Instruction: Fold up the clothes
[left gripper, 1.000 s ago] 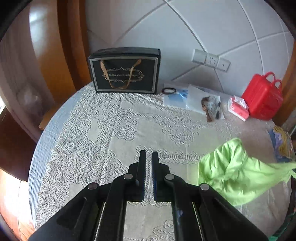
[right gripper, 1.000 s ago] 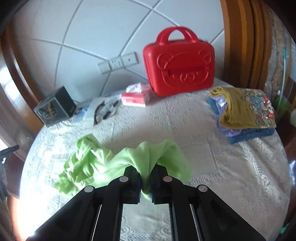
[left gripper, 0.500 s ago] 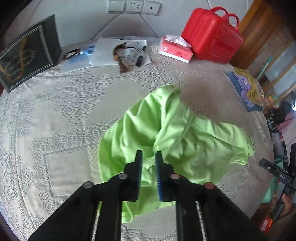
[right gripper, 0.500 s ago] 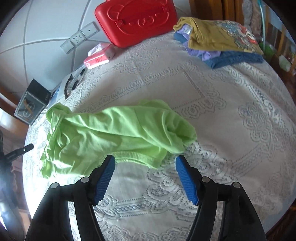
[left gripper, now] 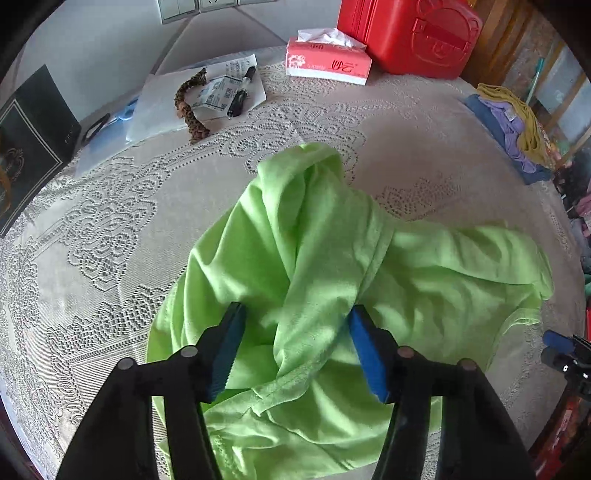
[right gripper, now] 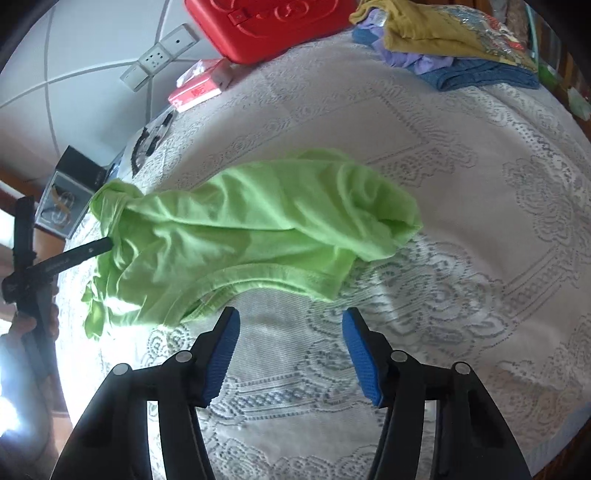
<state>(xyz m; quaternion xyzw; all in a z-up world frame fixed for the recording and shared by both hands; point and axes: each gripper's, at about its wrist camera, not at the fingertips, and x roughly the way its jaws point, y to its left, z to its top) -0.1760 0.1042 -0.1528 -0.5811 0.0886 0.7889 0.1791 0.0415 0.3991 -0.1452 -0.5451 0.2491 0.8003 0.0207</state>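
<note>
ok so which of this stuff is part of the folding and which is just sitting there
Part of the job:
- green shirt, crumpled on the tablecloth
- left gripper, open over the shirt
- right gripper, open, short of the hem
- folded pile, apparently already done

Lying about:
- red case
- tissue box
- papers
- black bag

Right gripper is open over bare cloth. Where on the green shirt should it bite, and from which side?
Take the stitched hem of the green shirt, the edge nearest the open right gripper. Come straight ahead and low along the lace tablecloth; that band lies flat and exposed, while the rest is bunched folds. The left gripper is open over the crumpled middle.
</note>
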